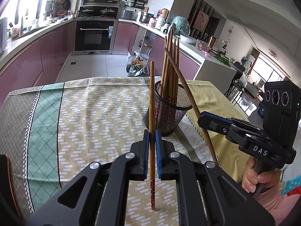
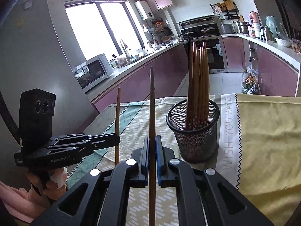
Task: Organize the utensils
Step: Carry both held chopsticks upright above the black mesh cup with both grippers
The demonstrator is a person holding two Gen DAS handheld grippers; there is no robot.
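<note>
Two chopsticks (image 1: 152,98) (image 2: 152,124) clamped upright beside the mesh holder (image 1: 167,113)

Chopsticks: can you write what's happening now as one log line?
left gripper: shut on chopstick | right gripper: shut on second chopstick | mesh cup: several chopsticks inside

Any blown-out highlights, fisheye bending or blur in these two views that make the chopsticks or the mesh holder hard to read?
Left wrist view: window at top left is blown out, counters bow strongly, but the left gripper, its chopstick and the mesh holder are sharp. Right wrist view: the big window is overexposed, edges vignette dark, the right gripper's chopstick looks slightly soft near the lens; the holder is clear.
</note>
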